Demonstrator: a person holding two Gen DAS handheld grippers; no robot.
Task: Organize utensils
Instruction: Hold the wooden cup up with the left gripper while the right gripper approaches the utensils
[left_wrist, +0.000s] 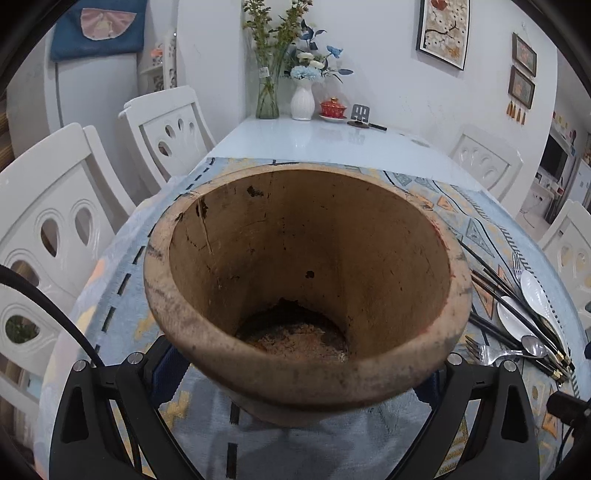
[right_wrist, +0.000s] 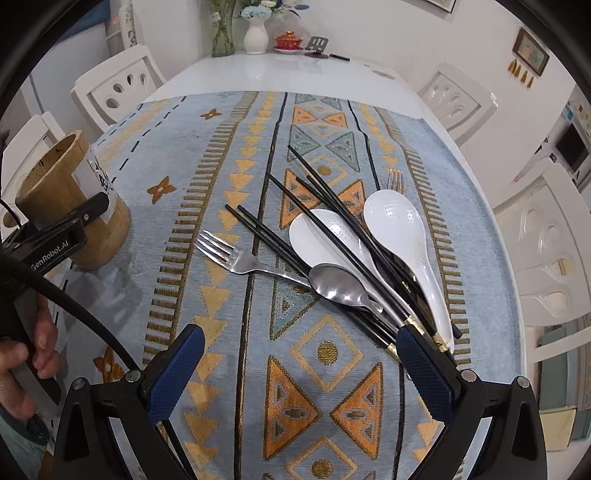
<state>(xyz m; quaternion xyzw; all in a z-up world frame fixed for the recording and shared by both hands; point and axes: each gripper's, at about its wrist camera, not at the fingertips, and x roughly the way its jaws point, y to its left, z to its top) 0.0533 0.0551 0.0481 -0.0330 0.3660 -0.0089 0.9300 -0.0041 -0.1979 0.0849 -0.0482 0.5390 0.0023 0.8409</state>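
Your left gripper (left_wrist: 295, 373) points down at a slant and has the wooden utensil holder (left_wrist: 299, 288) between its fingers; the pads press the holder's lower body on both sides, so it is clamped on it. In the right wrist view you can see that same gripper from the side, one black finger (right_wrist: 79, 218) lying across the holder's wall, and your left hand (right_wrist: 26, 354) wrapped round the handle at the picture's left edge, with a black cable running past it.

Your right gripper (right_wrist: 301, 363) tilts more steeply toward the patterned cloth (right_wrist: 221, 155) on the bench (right_wrist: 295, 70). Its jaws stand wide apart with nothing between them; only cloth shows in the gap. The right blue pad (right_wrist: 424, 373) lies just beside the handle ends of the utensils, and whether it touches them you cannot tell.

The left wrist view alone shows the inside of the holder: bare, stained wood down to a dark bottom, with no utensil in it. The right wrist view alone shows the whole pile: black chopsticks (right_wrist: 332, 206) crossing two white spoons (right_wrist: 402, 236), a metal spoon (right_wrist: 336, 284) on top, one fork (right_wrist: 236, 254) pointing left and another fork (right_wrist: 395, 181) behind the spoons. The pile lies well apart from the holder, which stands upright near the cloth's left edge.
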